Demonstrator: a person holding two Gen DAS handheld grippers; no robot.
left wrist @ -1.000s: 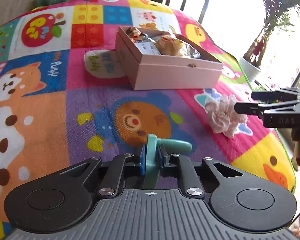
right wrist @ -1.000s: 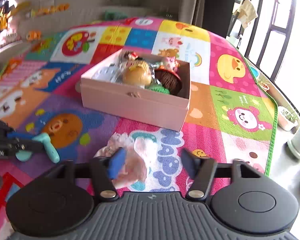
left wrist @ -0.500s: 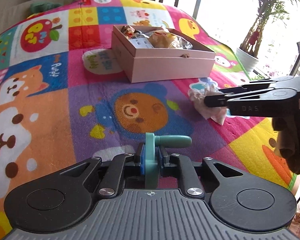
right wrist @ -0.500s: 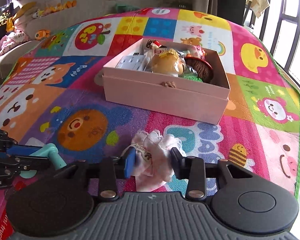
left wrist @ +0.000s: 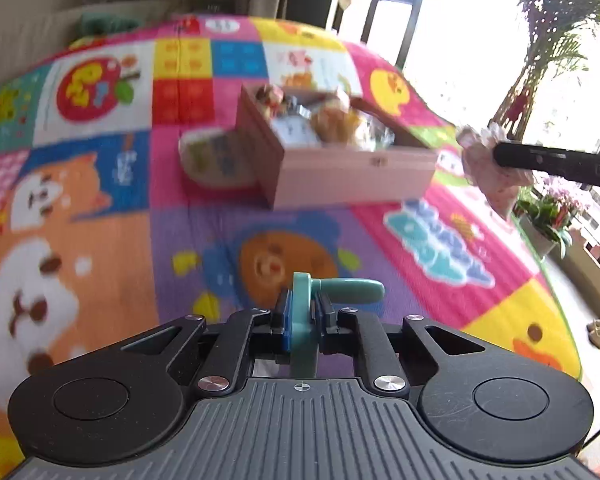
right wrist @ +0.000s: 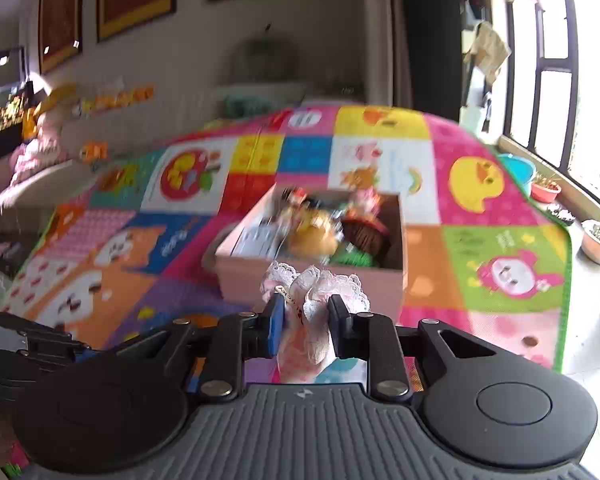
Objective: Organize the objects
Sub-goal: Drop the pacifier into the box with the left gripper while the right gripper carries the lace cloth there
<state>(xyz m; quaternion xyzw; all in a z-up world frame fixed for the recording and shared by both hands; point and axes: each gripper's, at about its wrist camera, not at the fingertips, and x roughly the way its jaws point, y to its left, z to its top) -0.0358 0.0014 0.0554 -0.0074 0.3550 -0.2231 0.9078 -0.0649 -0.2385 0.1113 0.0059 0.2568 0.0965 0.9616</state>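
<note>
My left gripper [left wrist: 302, 312] is shut on a teal plastic toy [left wrist: 340, 292] with a round disc and a short handle, held above the play mat. My right gripper [right wrist: 304, 312] is shut on a pink and white lace bundle [right wrist: 316, 292], lifted off the mat; the bundle also shows in the left wrist view [left wrist: 488, 160] at the tip of the right gripper [left wrist: 500, 156]. An open pink box [left wrist: 352, 172] full of small toys stands ahead on the mat; in the right wrist view the box [right wrist: 236, 268] sits just beyond the bundle.
A colourful cartoon play mat [left wrist: 100, 240] covers the floor. A white oval tag [left wrist: 212, 156] lies left of the box. Potted plants [left wrist: 548, 216] and a window stand at the right. A low sofa [right wrist: 28, 176] lies at the far left.
My right gripper closed on the lace bundle and lifted it off the mat toward the box. My left gripper still holds the teal toy and rose a little.
</note>
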